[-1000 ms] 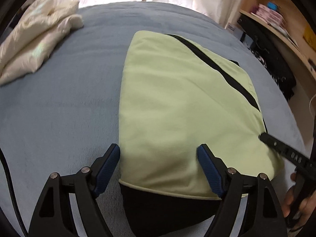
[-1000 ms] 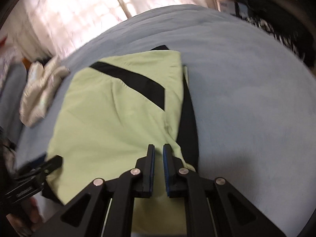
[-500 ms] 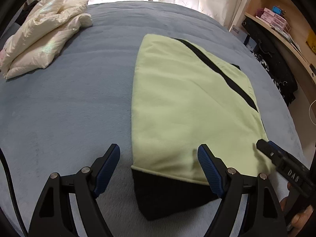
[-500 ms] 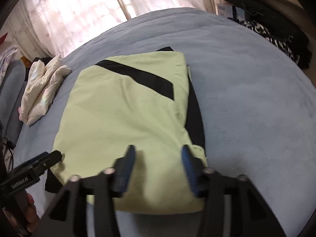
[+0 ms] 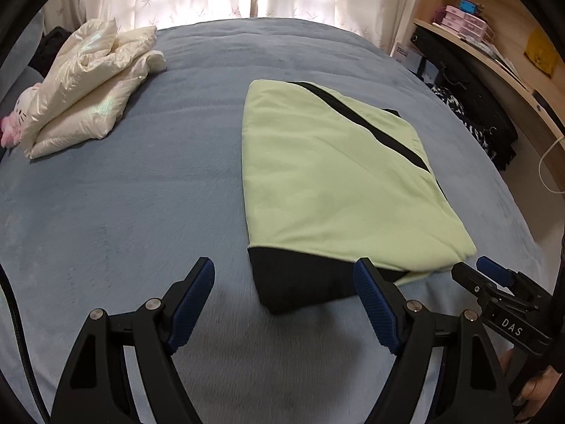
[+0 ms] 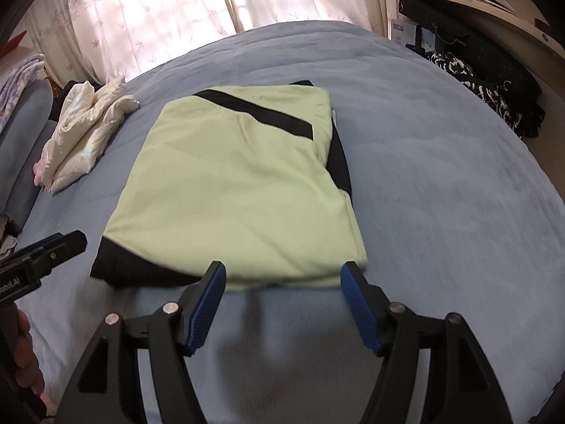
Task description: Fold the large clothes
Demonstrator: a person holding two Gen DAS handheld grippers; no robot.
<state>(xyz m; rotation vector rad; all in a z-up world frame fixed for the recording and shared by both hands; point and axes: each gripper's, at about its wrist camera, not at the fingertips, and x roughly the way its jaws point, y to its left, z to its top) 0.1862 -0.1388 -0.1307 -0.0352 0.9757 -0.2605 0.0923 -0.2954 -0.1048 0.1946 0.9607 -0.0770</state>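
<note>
A light green garment [image 5: 328,180] with a black stripe lies folded into a flat rectangle on the blue bed [image 5: 123,194]; a black layer shows at its near edge. In the right wrist view the same garment [image 6: 240,190] fills the middle. My left gripper [image 5: 284,296] hovers open just short of the black near corner, holding nothing. My right gripper [image 6: 282,300] is opening its jaws, just short of the near green edge, with nothing between them. Each gripper shows at the edge of the other's view: the right gripper [image 5: 494,282] and the left gripper [image 6: 46,251].
A cream puffy jacket [image 5: 84,88] lies bundled at the far left of the bed, a pink soft toy [image 5: 14,127] beside it. Curtains [image 6: 176,7] hang behind. A wooden shelf [image 5: 494,46] and dark bags [image 6: 487,81] stand along the right.
The right gripper has let go of the green garment and opened. Both grippers have drawn back and up from the garment, which now lies farther away.
</note>
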